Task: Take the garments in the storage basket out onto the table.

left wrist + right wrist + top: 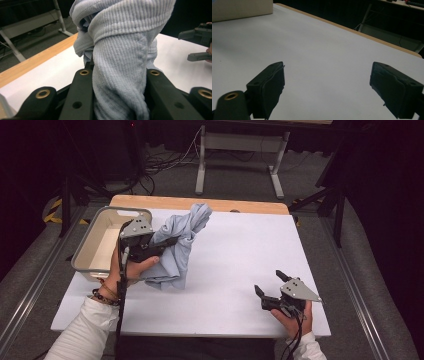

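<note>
Over the left half of the white table (240, 270), the light blue knit garment (180, 245) hangs bunched up from the left gripper (167, 241), jaws clamped on a thick twist of it, lower folds dragging on the tabletop right beside the beige bin (87, 262). My worry: that trailing tail could catch on the bin's rim or spill outside if it gets dropped in from this low, and the bulky wad might slip. Left hand is raised, gripper pointing across the table. Right gripper (270, 287) sits near the front edge, jaws wide apart, holding nothing.
</note>
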Tool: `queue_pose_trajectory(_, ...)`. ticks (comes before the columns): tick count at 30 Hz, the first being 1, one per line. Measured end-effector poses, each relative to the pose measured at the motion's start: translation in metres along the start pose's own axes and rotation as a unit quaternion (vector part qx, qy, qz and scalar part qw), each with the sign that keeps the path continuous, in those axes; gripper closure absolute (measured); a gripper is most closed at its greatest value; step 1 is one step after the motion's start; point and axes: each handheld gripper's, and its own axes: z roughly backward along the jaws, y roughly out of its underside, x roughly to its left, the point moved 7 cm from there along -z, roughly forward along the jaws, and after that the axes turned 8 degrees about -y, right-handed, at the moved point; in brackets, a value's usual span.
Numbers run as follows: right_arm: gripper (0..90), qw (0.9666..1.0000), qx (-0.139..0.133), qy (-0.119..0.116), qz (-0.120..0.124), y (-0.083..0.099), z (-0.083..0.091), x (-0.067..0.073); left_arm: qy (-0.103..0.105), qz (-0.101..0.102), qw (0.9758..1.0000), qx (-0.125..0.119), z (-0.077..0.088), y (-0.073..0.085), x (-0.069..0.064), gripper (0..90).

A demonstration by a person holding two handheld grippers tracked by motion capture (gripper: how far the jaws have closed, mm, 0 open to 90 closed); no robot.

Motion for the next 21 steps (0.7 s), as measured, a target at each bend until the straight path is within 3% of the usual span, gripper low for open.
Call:
queue_pose_trajectory(10,13.0,0.9999,0.008,-0.007,-0.001,0.004,-0.005,0.0,0.015,0.015,0.9997,0.006,-0.014,0.016,-0.001,71.9)
queue_pose_trajectory(16,13.0,0.9999,0.007,-0.011,0.0,0.003,-0.006,0.002,0.021,0.023,0.9995,0.002,-0.014,0.018,-0.001,71.7)
queue_pose_trajectory(21,14.0,0.9997,0.014,-0.005,0.02,0.004,-0.006,0.005,0.025,0.021,0.9995,0.004,-0.016,0.016,-0.002,71.7)
